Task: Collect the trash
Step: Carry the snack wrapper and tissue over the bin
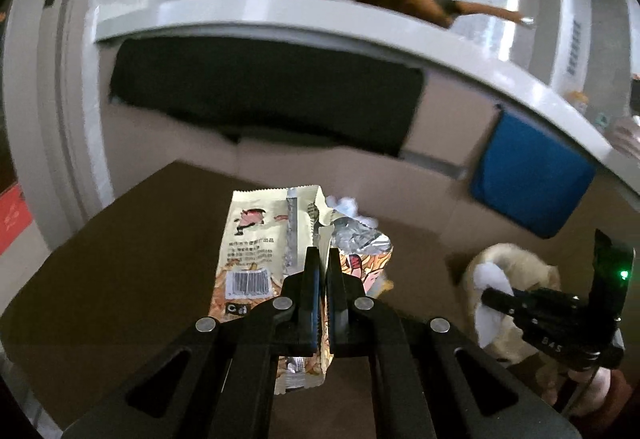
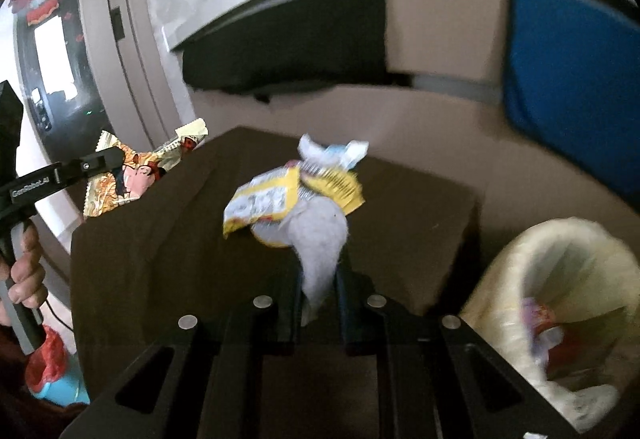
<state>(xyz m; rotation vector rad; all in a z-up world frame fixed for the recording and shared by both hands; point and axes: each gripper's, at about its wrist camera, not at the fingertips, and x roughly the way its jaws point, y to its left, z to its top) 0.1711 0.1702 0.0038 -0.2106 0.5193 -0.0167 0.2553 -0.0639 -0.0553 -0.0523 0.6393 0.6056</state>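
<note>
left gripper (image 1: pixel 323 267): clamped on snack wrapper (image 1: pixel 260 251), lifted above table (image 1: pixel 120 259)
right gripper (image 2: pixel 318 279): clamped on tissue (image 2: pixel 320 239), near basket (image 2: pixel 520 259)
handling: light, crinkly, slippery foil; pinch flat edge

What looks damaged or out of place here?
The snack wrapper pinched in the left hand-held gripper is torn open, foil lining showing. A yellow wrapper and crumpled tissue lie loose on the brown table, not yet in the cream basket.
</note>
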